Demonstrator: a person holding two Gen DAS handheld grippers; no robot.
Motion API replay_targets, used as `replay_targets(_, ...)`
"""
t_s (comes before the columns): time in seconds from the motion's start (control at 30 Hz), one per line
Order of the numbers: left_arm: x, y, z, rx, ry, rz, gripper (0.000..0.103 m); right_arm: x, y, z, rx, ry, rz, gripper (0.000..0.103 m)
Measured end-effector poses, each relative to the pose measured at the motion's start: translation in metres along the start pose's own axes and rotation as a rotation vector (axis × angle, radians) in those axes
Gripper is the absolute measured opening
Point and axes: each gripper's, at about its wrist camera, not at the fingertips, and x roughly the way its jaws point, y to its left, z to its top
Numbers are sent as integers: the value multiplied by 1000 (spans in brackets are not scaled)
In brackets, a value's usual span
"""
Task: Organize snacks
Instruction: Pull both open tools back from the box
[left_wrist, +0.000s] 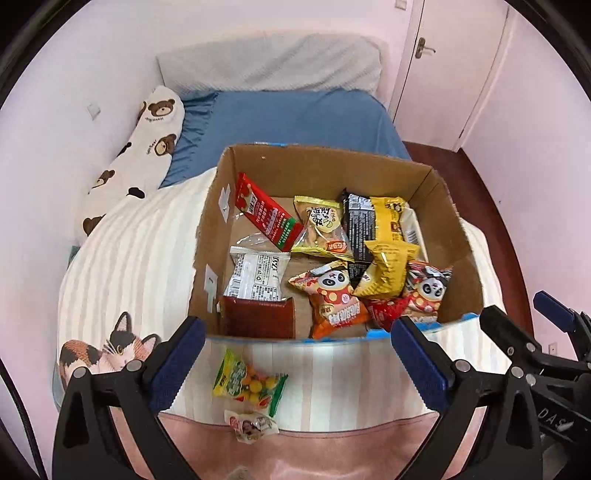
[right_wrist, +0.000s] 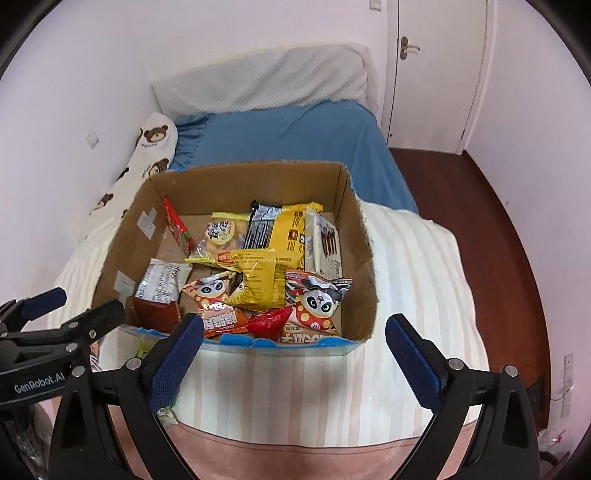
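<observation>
both wrist cams up close above the bed's near end, angled down toward the far wall, left cam sitting further left, both sharing the cardboard box (left_wrist: 325, 162) (right_wrist: 255, 177)

A bed (left_wrist: 303, 114) with a blue sheet carries everything. A striped blanket (left_wrist: 133, 258) covers its near half, with a cat printed at 8 o'clock. On the blanket stands an open cardboard box (left_wrist: 332, 162) at centre. Just before the box, at 6 o'clock, lies a green candy bag (left_wrist: 249, 382), and nearer still a small white packet (left_wrist: 253, 426). A bear-print pillow (left_wrist: 147, 147) lies at 10 o'clock, a grey pillow (left_wrist: 273, 62) at 12.
</observation>
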Motion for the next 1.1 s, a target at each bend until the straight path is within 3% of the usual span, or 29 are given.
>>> replay_targets(0.47,-59,4,-24,-2,-110,-1,103,-73,3,-20,33,-100,43,101)
replay_targets(0.7,-78,33,-41,-50,-213,75,103,-64,17,-39,31,-50,109,101)
replay_targets(0.8,-65,59,-53,-100,-179,124,103,-42,34,-52,16,20,146,101)
replay_targets(1.1,27,148,-105,-228,109,288,103,67,107,-94,-30,269,285,101)
